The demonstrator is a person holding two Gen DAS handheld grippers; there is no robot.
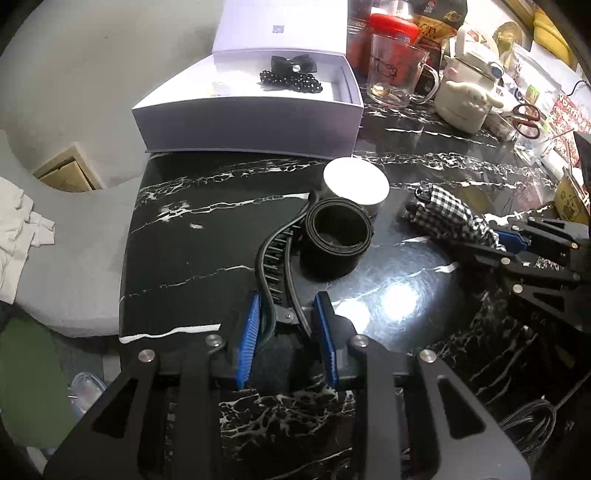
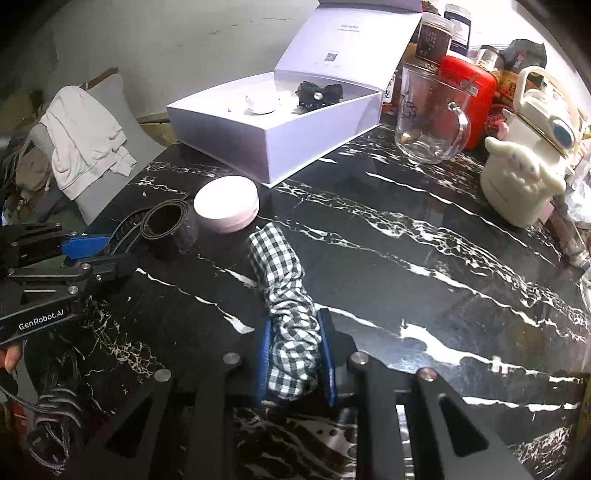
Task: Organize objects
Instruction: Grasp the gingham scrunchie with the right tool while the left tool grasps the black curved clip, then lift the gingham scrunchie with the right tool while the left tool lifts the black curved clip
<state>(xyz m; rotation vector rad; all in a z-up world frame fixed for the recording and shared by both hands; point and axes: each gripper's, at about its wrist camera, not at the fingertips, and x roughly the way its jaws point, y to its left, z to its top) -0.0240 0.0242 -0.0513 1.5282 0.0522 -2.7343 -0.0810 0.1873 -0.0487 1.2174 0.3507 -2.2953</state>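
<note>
Black marble desk w/ white veins carries everything. Landmark: open white box, sitting at the desk's far edge, lid propped up behind it; inside lie a black bow clip, a black beaded hair piece just in front of the bow, plus small white items toward the box's other end. Beside the box on the cluttered side: clear glass mug, then a cream character kettle further along, red container behind the mug. On the desk short of the box: round pink-white tin, and touching its near side a black coiled band. A black curved hair clip runs from beside the band back to the left gripper; its jaws stand apart w/ the clip's hinge end between the blue pads — can't tell if the pads actually press it. Checkered scrunchie, black-and-white gingham, lies stretched on the desk, well short of the box, its far tip near the tin; right gripper has its jaws clamped on the scrunchie's near end, fabric bunched between the pads. Off the desk, past the box's corner: grey chair w/ a white cloth draped over it.
</note>
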